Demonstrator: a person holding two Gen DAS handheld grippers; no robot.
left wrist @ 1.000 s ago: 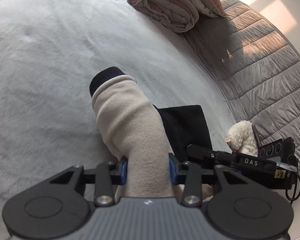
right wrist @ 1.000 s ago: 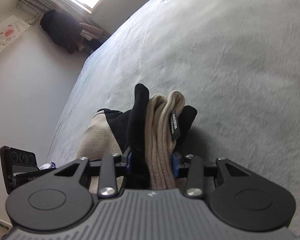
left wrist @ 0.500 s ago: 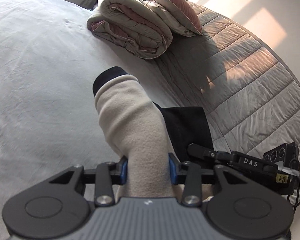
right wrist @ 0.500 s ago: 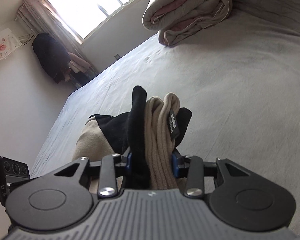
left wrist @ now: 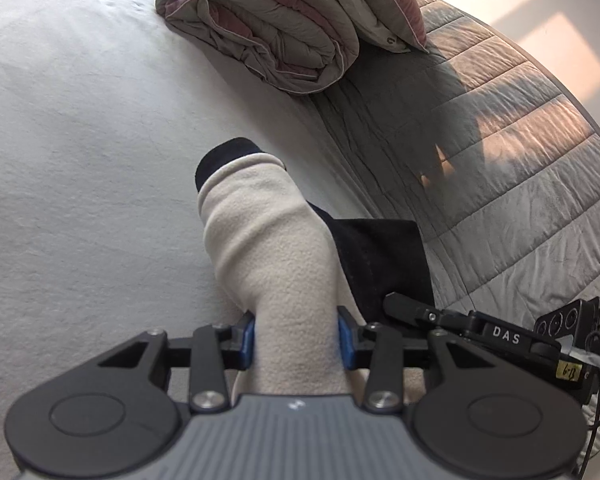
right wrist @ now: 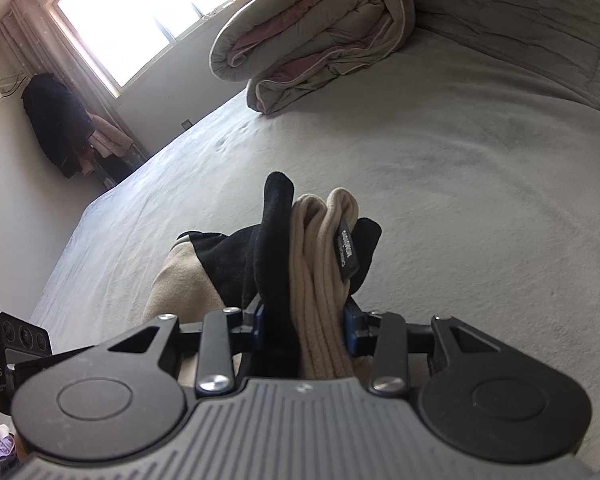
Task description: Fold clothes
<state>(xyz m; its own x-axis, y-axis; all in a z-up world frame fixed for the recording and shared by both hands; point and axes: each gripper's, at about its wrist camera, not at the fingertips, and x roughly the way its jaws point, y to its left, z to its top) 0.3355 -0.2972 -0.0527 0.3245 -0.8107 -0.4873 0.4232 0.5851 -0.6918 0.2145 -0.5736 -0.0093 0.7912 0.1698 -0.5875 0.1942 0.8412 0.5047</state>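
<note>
in the left wrist view, white capitals "das" stand on the black bar of the right gripper [left wrist: 504,338], which reaches in from the right edge. a small yellow sticker [left wrist: 572,372] on the same gripper's body bears handwritten marks that look like "6-13", though the strokes are too small to be sure. in the right wrist view, a black woven label [right wrist: 347,249] is sewn to the beige and black garment [right wrist: 320,280]; it carries pale lettering, too small and tilted to read. at the left edge of that view, the left gripper [right wrist: 4,360] shows the letters "as", the rest being cut off by the frame.
</note>
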